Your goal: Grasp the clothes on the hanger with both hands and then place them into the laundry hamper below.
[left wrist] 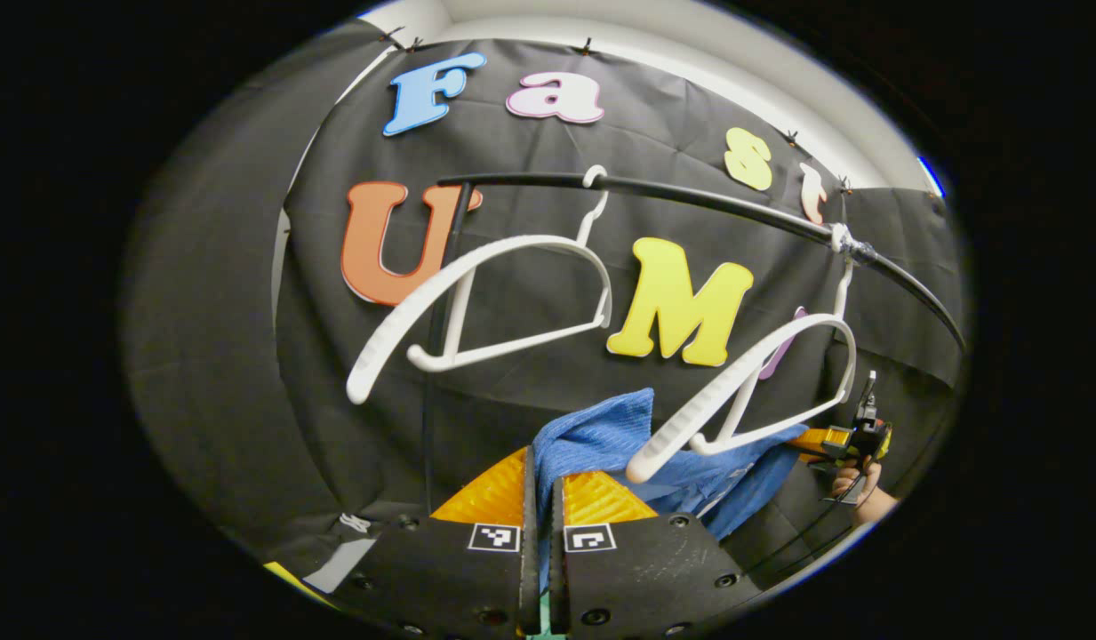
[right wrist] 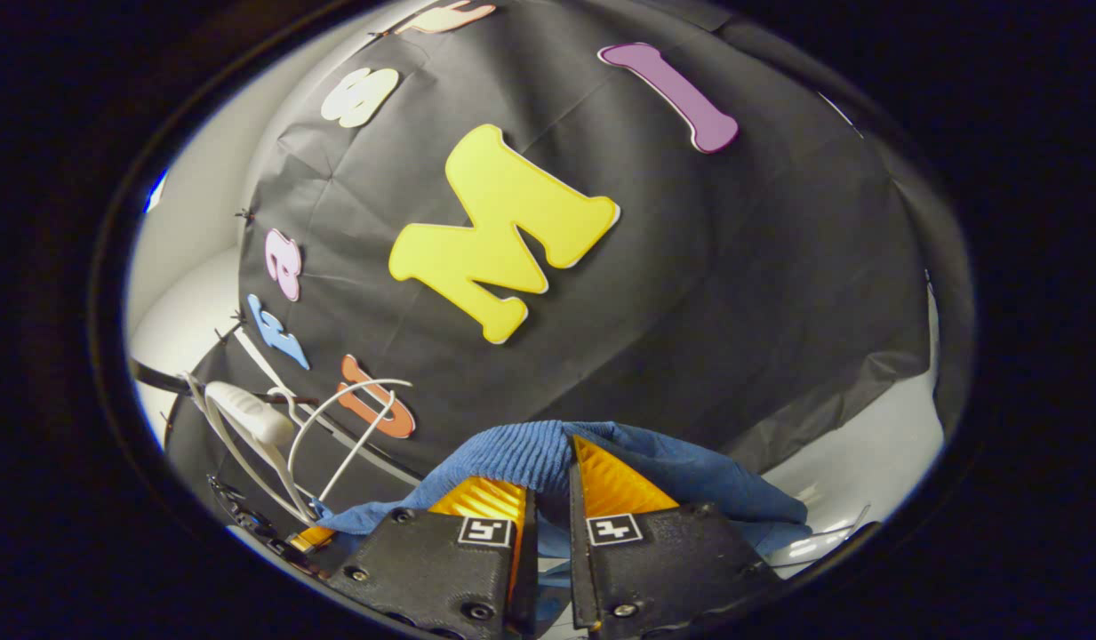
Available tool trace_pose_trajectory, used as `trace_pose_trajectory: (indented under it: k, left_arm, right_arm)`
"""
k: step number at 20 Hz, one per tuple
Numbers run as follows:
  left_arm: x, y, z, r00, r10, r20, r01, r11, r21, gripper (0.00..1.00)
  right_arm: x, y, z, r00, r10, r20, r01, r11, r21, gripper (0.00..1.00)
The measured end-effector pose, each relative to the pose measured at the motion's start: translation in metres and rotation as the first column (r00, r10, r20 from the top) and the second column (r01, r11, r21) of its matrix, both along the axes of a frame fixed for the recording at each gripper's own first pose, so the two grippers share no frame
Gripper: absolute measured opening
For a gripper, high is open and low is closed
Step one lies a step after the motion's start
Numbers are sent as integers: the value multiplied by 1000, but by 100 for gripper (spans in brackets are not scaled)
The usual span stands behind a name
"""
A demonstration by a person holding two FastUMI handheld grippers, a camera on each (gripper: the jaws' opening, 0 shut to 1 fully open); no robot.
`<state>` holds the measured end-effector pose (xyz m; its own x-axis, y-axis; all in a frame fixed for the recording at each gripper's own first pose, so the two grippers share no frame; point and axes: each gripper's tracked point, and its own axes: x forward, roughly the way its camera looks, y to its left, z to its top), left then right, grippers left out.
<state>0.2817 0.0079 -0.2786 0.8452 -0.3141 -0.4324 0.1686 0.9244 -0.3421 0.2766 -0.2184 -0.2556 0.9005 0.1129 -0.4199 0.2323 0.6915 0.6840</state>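
The left gripper pinches the blue cloth between its fingers. The right gripper clamps the same cloth between its fingers too. Two white hangers hang on the rail above the left fingers.

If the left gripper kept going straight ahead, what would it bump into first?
Probably the nearer white hanger, just past the blue cloth the left gripper already pinches. Depth is unclear; behind is the booth wall.

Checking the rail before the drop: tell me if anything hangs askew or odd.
Both white hangers tilt. The bare hanger hangs crooked on the black rail; the second hanger slants steeply, the blue garment off it and pinched in both grippers' jaws.
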Motion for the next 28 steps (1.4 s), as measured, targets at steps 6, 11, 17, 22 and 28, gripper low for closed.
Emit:
trace_pose_trajectory:
  k: [6, 11, 17, 22, 28]
  left_arm:
    - [-33, 2, -11, 1000, 9, -23, -10, 1000, -15, 4]
    - [-63, -2, -6, 1000, 9, -15, -10, 999, -37, 4]
    - [-97, -28, 11, 997, -75, 24, 75, 997, -7, 4]
    - [-115, -62, 36, 983, -165, 77, 165, 986, 6, 5]
    - [-123, -92, 65, 960, -244, 136, 246, 969, 7, 4]
  right_arm:
    - [-30, 20, -15, 999, 4, -40, -4, 1000, -12, 17]
    - [-61, 41, -20, 998, 16, -58, -18, 999, -34, 18]
    - [-96, 81, -14, 996, 63, -63, -67, 996, -56, 18]
    - [-111, 143, 5, 988, 149, -38, -151, 987, -50, 17]
    - [-116, 218, 27, 959, 285, -8, -285, 958, -39, 18]
